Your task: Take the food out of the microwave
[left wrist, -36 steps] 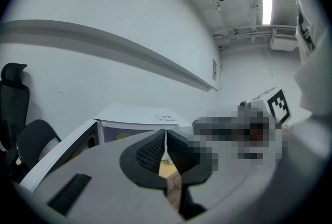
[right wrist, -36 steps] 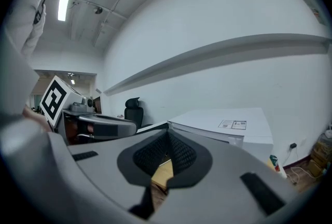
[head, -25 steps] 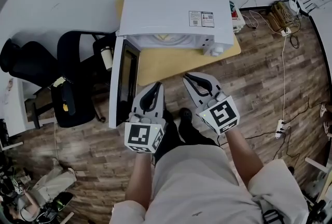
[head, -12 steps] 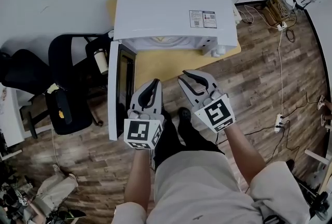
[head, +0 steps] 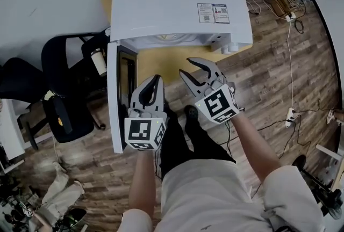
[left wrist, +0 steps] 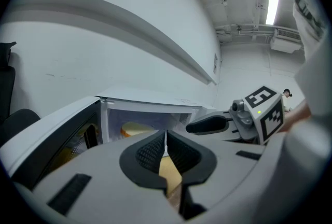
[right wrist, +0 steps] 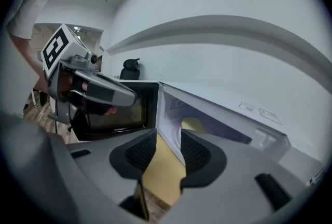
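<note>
The white microwave [head: 180, 2] stands on the yellow counter [head: 161, 67] with its door [head: 113, 96] swung wide to the left. The food [left wrist: 136, 128], which seems to be a pale yellow round piece, lies inside the cavity. In front of the opening, the left tongs [head: 157, 78] have their jaws together on nothing, and the right tongs [head: 185, 66] are opening, with nothing between the jaws.

microwave [head: 177, 5]: smooth white casing, probably painted metal | floor [head: 279, 80]: matt wood planks
</note>
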`<state>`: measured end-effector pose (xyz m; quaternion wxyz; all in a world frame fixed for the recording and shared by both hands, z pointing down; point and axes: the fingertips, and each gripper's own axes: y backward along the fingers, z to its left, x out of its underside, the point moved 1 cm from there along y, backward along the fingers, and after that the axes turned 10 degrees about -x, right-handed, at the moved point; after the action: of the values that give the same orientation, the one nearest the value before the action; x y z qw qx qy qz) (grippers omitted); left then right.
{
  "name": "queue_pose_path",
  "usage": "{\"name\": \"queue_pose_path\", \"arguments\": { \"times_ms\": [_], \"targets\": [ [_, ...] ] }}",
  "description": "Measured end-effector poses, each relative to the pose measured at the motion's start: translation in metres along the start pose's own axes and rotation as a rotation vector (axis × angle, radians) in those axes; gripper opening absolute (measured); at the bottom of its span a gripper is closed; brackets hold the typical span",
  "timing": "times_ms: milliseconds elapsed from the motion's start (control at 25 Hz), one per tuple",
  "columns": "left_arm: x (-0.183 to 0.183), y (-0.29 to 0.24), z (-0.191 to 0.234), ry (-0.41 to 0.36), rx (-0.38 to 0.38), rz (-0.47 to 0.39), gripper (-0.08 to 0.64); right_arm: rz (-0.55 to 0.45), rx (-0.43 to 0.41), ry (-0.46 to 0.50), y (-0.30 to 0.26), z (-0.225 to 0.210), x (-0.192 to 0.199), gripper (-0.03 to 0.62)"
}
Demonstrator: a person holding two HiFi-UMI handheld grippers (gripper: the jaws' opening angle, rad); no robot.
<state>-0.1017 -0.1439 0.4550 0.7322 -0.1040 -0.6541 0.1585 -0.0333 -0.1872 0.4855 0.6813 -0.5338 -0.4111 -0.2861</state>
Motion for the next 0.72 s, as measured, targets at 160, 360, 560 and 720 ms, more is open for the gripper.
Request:
{"name": "queue_pose_path", "arguments": {
  "times_ms": [160,360,560,720],
  "targets": [
    [0.008,-0.011,0.005,-0.009,0.007,0.014,0.012,0.039,0.011,0.041,-0.018,-0.009,0.010,0.145],
    [0.020,-0.025,0.009,-0.013,0.028,0.035,0.012,0.087,0.004,0.092,-0.040,-0.016,0.025,0.178],
    [0.030,-0.036,0.014,-0.010,0.037,0.043,0.012,0.158,0.023,0.149,-0.064,-0.029,0.045,0.217],
    [0.037,-0.043,0.018,-0.007,0.040,0.049,0.032,0.237,0.042,0.227,-0.085,-0.042,0.062,0.262]
  ]
}}
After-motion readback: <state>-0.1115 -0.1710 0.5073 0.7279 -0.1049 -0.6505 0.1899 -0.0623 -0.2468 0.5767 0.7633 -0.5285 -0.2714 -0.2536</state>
